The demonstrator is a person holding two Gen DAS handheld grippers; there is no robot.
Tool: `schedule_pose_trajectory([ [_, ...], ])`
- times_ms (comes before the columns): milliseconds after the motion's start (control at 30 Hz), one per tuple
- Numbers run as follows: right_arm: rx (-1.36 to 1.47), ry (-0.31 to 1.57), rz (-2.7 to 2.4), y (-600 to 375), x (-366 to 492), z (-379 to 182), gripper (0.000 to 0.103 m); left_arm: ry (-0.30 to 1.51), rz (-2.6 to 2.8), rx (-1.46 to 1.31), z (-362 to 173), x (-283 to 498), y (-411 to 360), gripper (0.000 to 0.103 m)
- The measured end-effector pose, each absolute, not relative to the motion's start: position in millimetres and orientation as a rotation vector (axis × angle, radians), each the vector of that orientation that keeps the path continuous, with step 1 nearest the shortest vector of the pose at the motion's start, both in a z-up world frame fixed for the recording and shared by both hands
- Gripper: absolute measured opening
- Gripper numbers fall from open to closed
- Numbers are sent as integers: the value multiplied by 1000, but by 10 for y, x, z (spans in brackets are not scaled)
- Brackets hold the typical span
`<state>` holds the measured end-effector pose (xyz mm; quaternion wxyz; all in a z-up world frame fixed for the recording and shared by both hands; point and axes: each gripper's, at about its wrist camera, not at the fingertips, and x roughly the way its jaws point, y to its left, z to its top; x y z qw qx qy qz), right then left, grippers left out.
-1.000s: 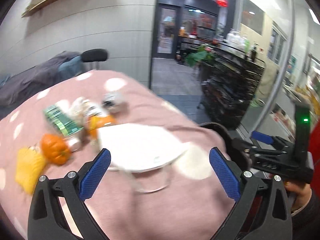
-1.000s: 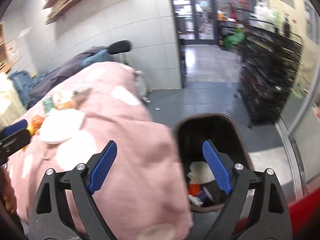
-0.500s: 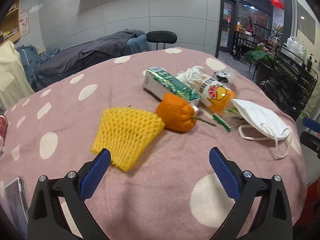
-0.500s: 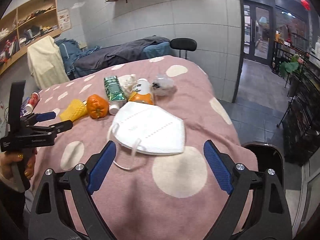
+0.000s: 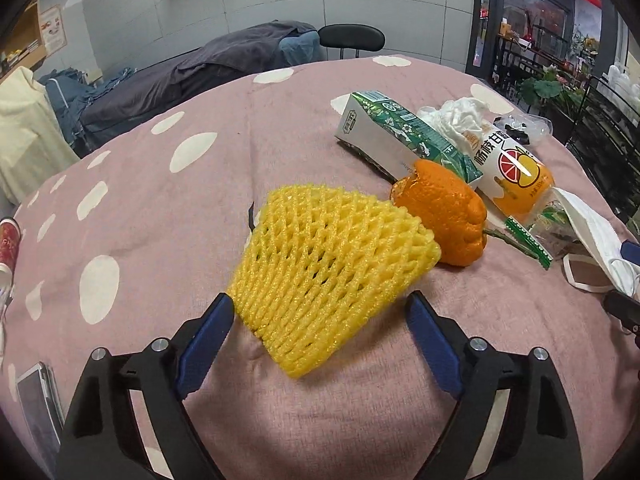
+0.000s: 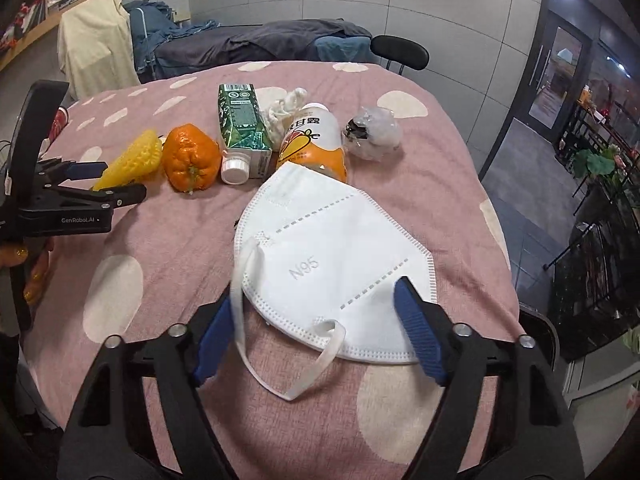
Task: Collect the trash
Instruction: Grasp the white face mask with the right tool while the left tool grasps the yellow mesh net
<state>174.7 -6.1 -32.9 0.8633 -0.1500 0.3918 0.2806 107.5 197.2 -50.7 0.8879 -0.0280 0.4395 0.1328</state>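
Observation:
Trash lies on a pink dotted tablecloth (image 5: pixel 160 216). A yellow foam fruit net (image 5: pixel 332 268) lies between the open jaws of my left gripper (image 5: pixel 318 334), its near end inside them. Beside it lie an orange peel (image 5: pixel 444 216), a green carton (image 5: pixel 400 136), an orange juice bottle (image 5: pixel 516 172), crumpled tissue (image 5: pixel 460 114) and a wrapper (image 5: pixel 524 236). A white N95 mask (image 6: pixel 332 264) lies between the open jaws of my right gripper (image 6: pixel 316 332). The left gripper also shows in the right wrist view (image 6: pixel 104 184) at the net (image 6: pixel 132 160).
A crumpled clear plastic bag (image 6: pixel 374 132) lies behind the bottle (image 6: pixel 314 142). A phone (image 5: pixel 38 404) and a red can (image 5: pixel 8 240) sit at the table's left edge. A dark bin's rim (image 6: pixel 540 332) shows at the right table edge. A black chair (image 6: pixel 400 50) stands behind.
Both grippers have moved forward and down over the table. The left now straddles the yellow net. The right now straddles the white mask.

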Motion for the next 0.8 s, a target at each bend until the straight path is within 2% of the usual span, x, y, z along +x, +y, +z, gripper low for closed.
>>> schedule_pose_trajectory([
  [33, -302, 823, 595, -70, 1754, -324, 63, 916, 271, -72, -521, 1077, 1973, 79],
  [100, -289, 822, 597, -80, 1766, -311, 46, 908, 259, -114, -530, 1067, 2003, 74],
  [133, -278, 820, 610, -106, 1763, -296, 42, 904, 256, -130, -527, 1062, 2010, 71],
  [200, -254, 809, 627, -136, 1736, -265, 27, 895, 252, -156, -530, 1041, 2041, 66],
  [300, -226, 786, 616, -190, 1717, -225, 18, 878, 249, -183, -507, 982, 2086, 53],
  [533, -129, 746, 596, -395, 1708, -112, 7, 849, 281, -245, -468, 841, 2182, 16],
  [800, -106, 692, 582, -559, 1609, -9, 7, 798, 268, -303, -331, 673, 2154, 11],
])
